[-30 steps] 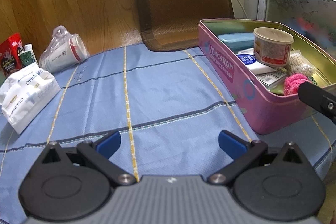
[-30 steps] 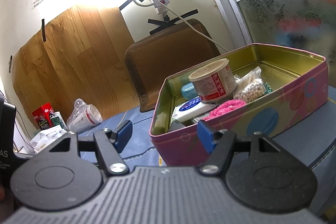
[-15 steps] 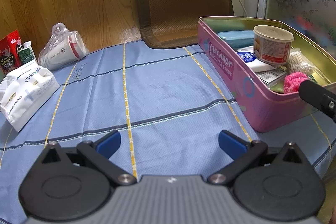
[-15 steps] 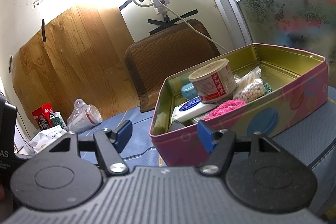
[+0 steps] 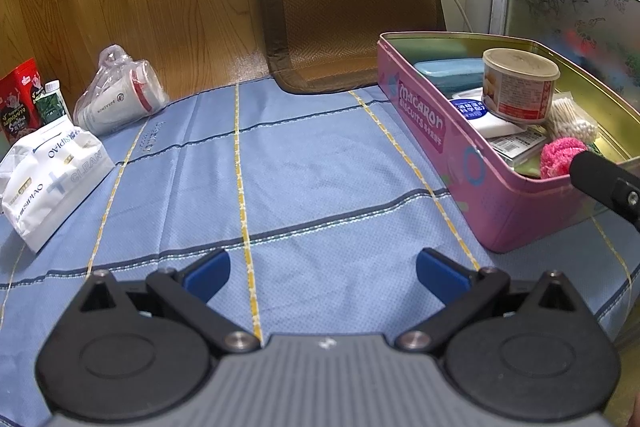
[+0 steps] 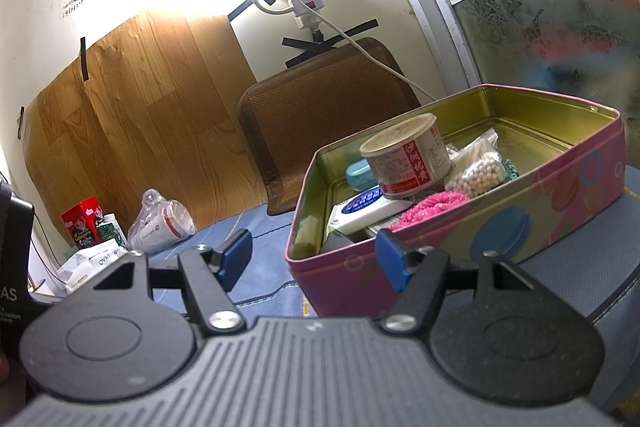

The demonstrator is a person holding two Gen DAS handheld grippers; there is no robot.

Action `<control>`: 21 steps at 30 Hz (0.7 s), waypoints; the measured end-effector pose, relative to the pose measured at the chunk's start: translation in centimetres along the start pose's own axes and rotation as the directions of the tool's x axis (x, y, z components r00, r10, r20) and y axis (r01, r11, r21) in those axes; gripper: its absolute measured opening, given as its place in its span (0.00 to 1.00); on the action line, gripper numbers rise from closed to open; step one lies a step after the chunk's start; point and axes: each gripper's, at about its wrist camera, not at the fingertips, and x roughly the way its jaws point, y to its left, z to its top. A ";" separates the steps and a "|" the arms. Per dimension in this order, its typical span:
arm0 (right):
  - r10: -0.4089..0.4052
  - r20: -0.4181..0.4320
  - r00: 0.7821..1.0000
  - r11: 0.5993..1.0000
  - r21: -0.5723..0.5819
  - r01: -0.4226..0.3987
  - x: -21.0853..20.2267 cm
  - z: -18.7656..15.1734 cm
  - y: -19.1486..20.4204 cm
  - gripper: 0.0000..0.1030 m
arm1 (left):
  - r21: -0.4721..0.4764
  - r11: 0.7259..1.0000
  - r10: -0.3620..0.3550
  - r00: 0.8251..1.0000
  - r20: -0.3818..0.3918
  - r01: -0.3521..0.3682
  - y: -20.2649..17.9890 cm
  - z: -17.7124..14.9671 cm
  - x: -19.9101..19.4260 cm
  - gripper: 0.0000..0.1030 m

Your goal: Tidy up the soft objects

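Observation:
A pink macaron tin (image 5: pixel 436 143) (image 6: pixel 520 223) stands open on the blue tablecloth at the right. Inside lie a pink fluffy item (image 5: pixel 560 157) (image 6: pixel 434 205), a bag of cotton swabs (image 5: pixel 572 119) (image 6: pixel 480 171), a round tub (image 5: pixel 518 87) (image 6: pixel 408 157), a white soap box (image 5: pixel 480 117) (image 6: pixel 362 209) and a blue case (image 5: pixel 448 73). My left gripper (image 5: pixel 322 275) hovers open over bare cloth, left of the tin. My right gripper (image 6: pixel 314 259) stands open at the tin's near corner, nothing between its fingers. Part of the right gripper (image 5: pixel 608 187) shows at the tin's near end.
A white tissue pack (image 5: pixel 52 179) (image 6: pixel 90 259), a bagged stack of paper cups (image 5: pixel 120 99) (image 6: pixel 164 223), a red packet (image 5: pixel 18 95) (image 6: pixel 82 223) and a small green bottle (image 5: pixel 50 103) lie at the far left. A brown mat (image 5: pixel 352 15) leans on the wall.
The left wrist view has shifted slightly, the cloth and tin sitting a bit lower in frame than one second ago. The right wrist view is unchanged, and both grippers remain open.

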 end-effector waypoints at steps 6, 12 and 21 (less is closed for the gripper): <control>0.002 0.001 1.000 1.000 -0.002 -0.002 -0.1 0.1 0.1 0.68 | 0.004 1.000 0.001 1.000 0.007 -0.001 -0.1 0.1 -0.3 1.00; 0.001 0.002 1.000 1.000 -0.001 -0.001 -0.1 0.1 0.1 0.68 | -0.001 1.000 0.017 1.000 0.019 -0.017 0.0 0.3 -0.5 1.00; 0.000 0.002 1.000 1.000 0.000 0.000 -0.1 0.1 0.1 0.68 | -0.003 1.000 0.018 1.000 0.019 -0.018 0.1 0.4 -0.5 1.00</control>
